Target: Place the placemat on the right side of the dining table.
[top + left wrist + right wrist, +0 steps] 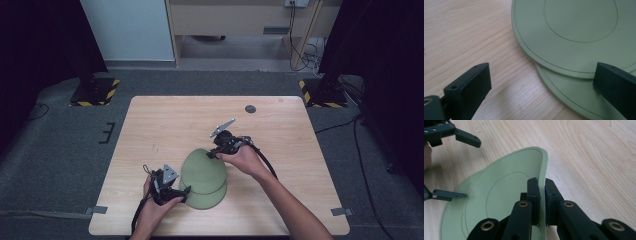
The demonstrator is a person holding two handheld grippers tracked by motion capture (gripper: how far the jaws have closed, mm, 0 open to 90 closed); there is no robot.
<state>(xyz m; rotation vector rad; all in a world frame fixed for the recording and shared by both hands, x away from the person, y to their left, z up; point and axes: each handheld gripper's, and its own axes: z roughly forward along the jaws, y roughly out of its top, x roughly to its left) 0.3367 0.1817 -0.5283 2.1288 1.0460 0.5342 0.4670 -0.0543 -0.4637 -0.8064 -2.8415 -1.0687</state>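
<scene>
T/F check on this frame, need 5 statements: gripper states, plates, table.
1. The right gripper is shut on the rim of the upper green plate. True.
2. The left gripper is clamped on a plate. False: it is open, its jaws apart at the edge of the plates.
3. Two green plates lie overlapping, the upper one partly covering the lower green plate. True.
4. The plates sit at the far edge of the table. False: they are toward the near edge, between the person's hands.
5. The upper plate's rim bends up where the right gripper pinches it. True.
</scene>
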